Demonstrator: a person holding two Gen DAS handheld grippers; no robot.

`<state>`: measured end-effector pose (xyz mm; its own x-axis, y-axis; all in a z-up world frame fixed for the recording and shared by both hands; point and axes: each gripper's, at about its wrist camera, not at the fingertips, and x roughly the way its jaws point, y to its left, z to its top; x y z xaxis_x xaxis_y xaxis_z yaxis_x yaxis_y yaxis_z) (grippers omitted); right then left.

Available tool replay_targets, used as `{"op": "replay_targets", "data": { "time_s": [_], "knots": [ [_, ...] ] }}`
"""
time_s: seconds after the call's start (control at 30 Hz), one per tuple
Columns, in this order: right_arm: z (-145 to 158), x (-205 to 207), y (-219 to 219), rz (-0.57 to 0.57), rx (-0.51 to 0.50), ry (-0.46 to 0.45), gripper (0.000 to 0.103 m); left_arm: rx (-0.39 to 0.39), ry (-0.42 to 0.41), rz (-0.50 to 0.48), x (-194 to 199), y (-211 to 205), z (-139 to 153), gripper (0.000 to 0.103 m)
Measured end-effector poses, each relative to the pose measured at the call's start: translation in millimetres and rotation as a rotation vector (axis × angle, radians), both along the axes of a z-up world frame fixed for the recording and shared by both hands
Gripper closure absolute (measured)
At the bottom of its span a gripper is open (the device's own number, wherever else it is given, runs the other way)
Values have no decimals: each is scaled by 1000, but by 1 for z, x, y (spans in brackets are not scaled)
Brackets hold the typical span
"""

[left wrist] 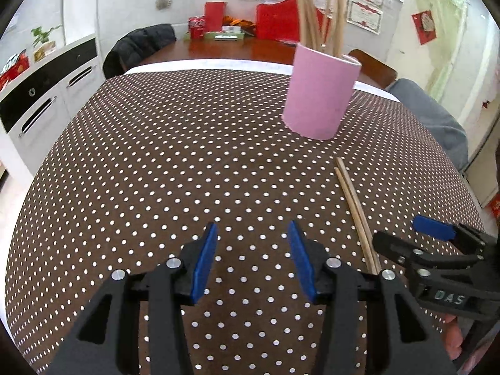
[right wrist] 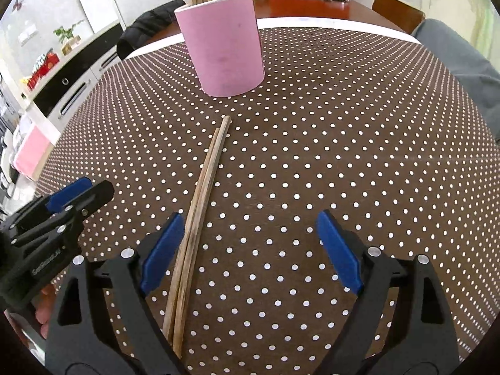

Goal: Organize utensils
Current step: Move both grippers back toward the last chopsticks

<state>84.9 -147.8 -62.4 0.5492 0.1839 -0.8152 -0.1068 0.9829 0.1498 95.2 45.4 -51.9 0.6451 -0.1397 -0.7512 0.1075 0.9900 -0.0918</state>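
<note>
Chopsticks (a pair, side by side) lie on the dotted tablecloth, long axis running from six toward twelve o'clock, at the pink holder. The right gripper straddles them, spread wide, gripping nothing; they sit just inside its left pad. The left gripper, half-spread and empty, hovers farther off.

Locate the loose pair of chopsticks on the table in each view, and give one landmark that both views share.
Left wrist view: the chopsticks lie at lower right on the dotted tablecloth, running down toward the right tool.
Right wrist view: the chopsticks lie centre-left, passing just inside the right tool's left pad.
Shared landmark: the pink cup, standing beyond the chopsticks' far tips.
</note>
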Motion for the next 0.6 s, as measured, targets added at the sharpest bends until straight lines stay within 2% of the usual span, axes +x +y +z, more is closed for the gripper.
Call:
{"op": "replay_targets", "data": {
  "time_s": [0.1,0.23,0.33,0.4,0.5,0.57,0.6],
  "knots": [
    [-1,2,12,-11,-77,3,15,14,-11,-17,-3,-5,0,56],
    [-3,6,16,-62,-84,7,8,5,-10,-37,-4,-7,-2,56],
    [-5,12,20,-95,-105,-14,6,-18,11,-42,-2,-3,-5,56],
    [-7,20,22,-118,-168,-29,6,-45,13,-44,-1,2,-4,56],
    [-6,27,24,-119,-170,-43,8,-80,8,-41,-1,9,-4,56],
    [-4,29,22,-99,-145,-60,27,-92,13,-39,0,13,-5,56],
    [-2,28,19,-90,-137,-77,70,-96,15,-39,1,14,-5,55]
  ]
}}
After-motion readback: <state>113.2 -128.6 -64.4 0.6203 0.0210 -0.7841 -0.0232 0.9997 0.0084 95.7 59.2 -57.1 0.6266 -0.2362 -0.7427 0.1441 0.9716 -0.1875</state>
